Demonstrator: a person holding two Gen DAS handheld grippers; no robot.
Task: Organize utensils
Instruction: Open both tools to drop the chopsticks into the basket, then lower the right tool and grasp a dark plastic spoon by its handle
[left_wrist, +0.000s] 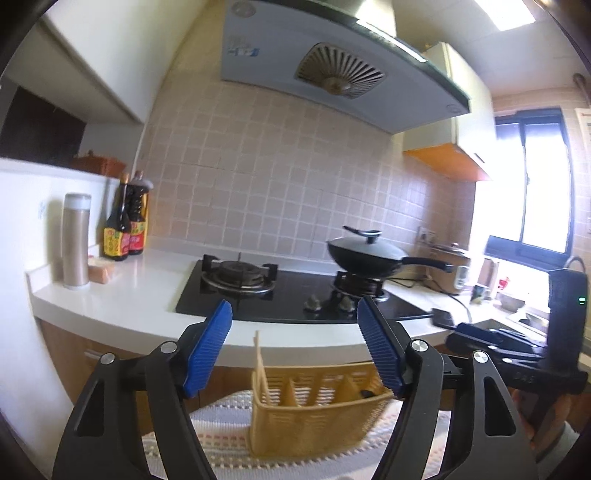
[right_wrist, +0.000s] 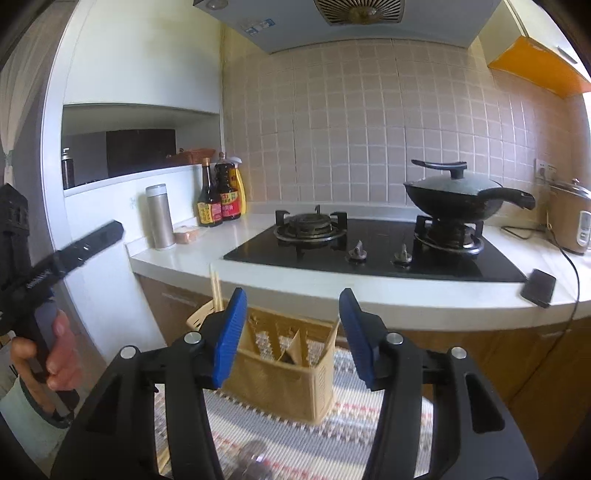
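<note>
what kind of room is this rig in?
A home kitchen, most likely: a black glass two-burner gas hob set in a white countertop, a lidded black wok, and a range hood over beige wall tiles.

Chopsticks upright in basket

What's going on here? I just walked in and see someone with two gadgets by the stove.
A person is sorting utensils with a handheld gripper in each hand. The left gripper and right gripper both stand open and empty, in front of a yellow plastic slotted utensil basket on a woven striped mat. Pale chopsticks stand in one end compartment, something dark in another. Nothing is gripped now.
</note>
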